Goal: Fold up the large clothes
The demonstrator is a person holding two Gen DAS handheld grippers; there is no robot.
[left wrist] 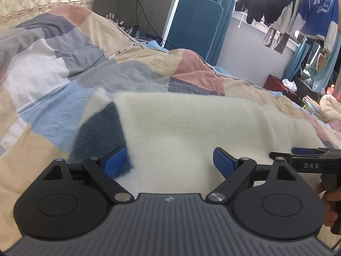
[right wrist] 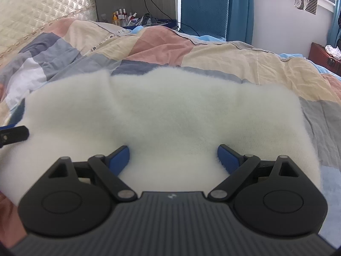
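Both grippers, left and right, jaws apart over fluffy cream garment, spread on bed for folding.

The fluffy garment is cream-white, with a dark teal-blue patch at its left end in the left wrist view; in the right wrist view the garment shows only white. The quilt under it is a patchwork of large blocks in pale yellow, dusty pink, grey, slate blue, light blue and white. The left tool is black with bright blue fingers and a grey ribbed body, and the right tool has the same colours. The headboard is cream with a diamond quilted pattern. The curtains are teal blue. A hanging sweatshirt is royal blue and white, beside black-and-white striped sleeves.
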